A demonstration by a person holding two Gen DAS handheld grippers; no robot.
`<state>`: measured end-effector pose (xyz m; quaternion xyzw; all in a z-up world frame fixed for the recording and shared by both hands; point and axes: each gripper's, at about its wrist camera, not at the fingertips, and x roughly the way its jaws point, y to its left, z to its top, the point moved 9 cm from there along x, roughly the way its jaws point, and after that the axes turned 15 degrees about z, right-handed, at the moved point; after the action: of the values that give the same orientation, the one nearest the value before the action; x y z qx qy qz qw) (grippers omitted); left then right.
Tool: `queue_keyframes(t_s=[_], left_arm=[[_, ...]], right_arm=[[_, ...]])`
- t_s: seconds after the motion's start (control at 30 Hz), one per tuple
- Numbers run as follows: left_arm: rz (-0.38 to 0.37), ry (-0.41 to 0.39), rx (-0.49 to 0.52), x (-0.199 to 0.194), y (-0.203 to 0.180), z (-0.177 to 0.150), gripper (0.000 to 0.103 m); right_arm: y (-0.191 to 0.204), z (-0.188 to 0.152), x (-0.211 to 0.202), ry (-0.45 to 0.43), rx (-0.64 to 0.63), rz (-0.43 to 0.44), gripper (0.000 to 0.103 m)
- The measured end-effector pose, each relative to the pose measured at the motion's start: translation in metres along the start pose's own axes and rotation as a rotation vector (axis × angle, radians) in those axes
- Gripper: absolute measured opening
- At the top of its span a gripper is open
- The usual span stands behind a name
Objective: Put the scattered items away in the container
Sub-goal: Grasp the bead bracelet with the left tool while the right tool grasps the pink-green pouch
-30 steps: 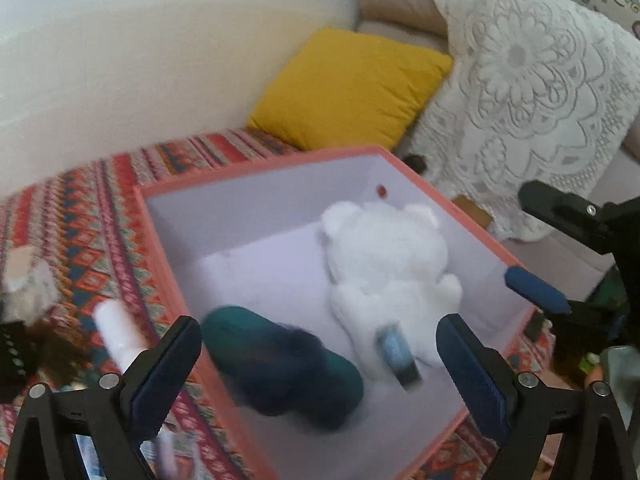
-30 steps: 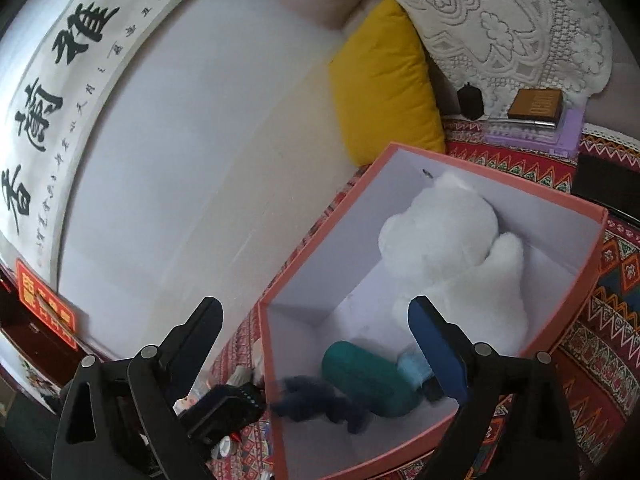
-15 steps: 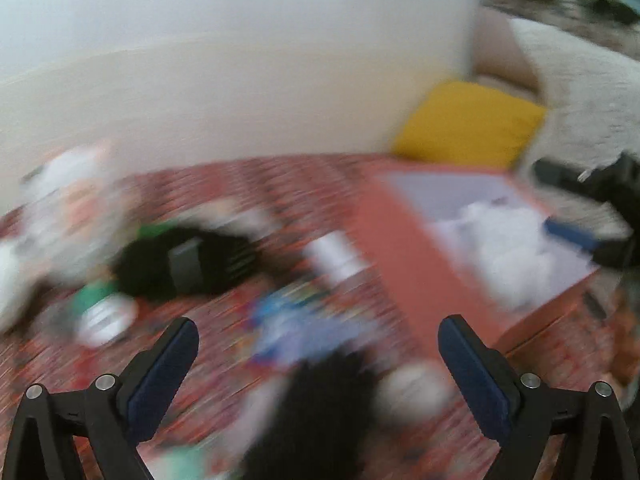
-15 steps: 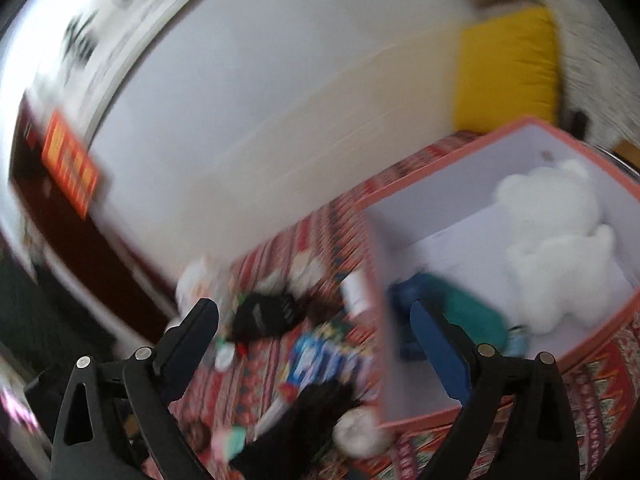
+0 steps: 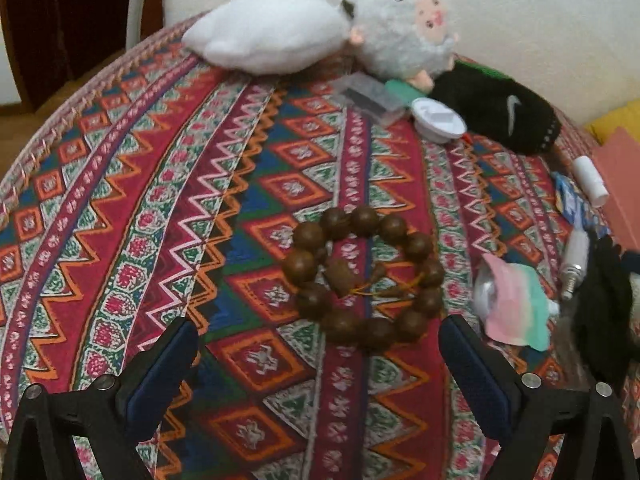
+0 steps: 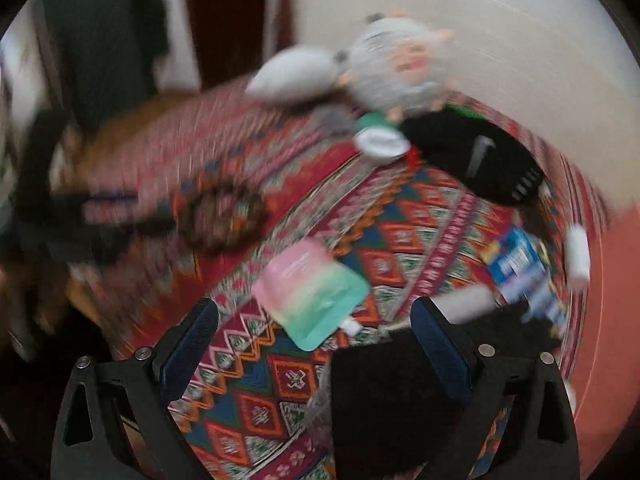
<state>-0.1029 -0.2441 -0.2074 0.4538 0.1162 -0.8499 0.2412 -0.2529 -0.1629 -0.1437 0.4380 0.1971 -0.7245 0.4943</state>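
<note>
Patterned red, blue and green cloth (image 5: 248,152) covers the surface under both tongs, with a pale wall behind it. Seen from the left gripper (image 5: 318,354), whose jaws are spread wide and empty, a wooden bead bracelet (image 5: 362,276) lies just ahead, between the fingertips' lines. Far ahead and slightly left, a white plush pillow (image 5: 266,32) touches a grey sheep plush (image 5: 404,24). Ahead to the right, a clear plastic case (image 5: 370,94) and a white round lid (image 5: 438,118) are found beside a black sock (image 5: 500,110). Close on the right lies a pink-and-green pouch (image 5: 514,306); beyond it, a white tube (image 5: 590,182) rests against the salmon box (image 5: 618,184).

The right wrist view is blurred by motion. The right gripper (image 6: 314,342) is likewise held open, gripping nothing. The pouch (image 6: 310,290) lies just ahead between its fingers, the bracelet (image 6: 222,218) ahead to the left, a blue packet (image 6: 520,264) ahead to the right, and dark fabric (image 6: 392,400) close beneath the right finger.
</note>
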Motion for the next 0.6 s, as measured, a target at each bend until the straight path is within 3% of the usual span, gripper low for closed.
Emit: queue_keyframes(t_s=[0.07, 0.3, 0.5, 0.53, 0.57, 0.6], left_arm=[[-0.007, 0.006, -0.020, 0.005, 0.002, 0.004, 0.100], [-0.027, 0.039, -0.027, 0.036, -0.007, 0.009, 0.100], [0.081, -0.012, 0.111, 0.050, -0.022, 0.007, 0.098], [0.096, -0.016, 0.122, 0.051, -0.022, 0.008, 0.094], [0.100, -0.024, 0.128, 0.050, -0.022, 0.008, 0.086], [0.101, -0.033, 0.134, 0.049, -0.022, 0.009, 0.081]], right_arm=[[0.004, -0.005, 0.019, 0.055, -0.049, -0.029, 0.099], [-0.003, -0.013, 0.057, 0.119, -0.049, -0.025, 0.099], [-0.014, -0.001, 0.074, 0.101, 0.031, 0.028, 0.103], [-0.016, 0.001, 0.076, 0.099, 0.044, 0.035, 0.099], [-0.017, 0.004, 0.074, 0.096, 0.045, 0.035, 0.086], [-0.017, 0.007, 0.072, 0.094, 0.046, 0.035, 0.084]])
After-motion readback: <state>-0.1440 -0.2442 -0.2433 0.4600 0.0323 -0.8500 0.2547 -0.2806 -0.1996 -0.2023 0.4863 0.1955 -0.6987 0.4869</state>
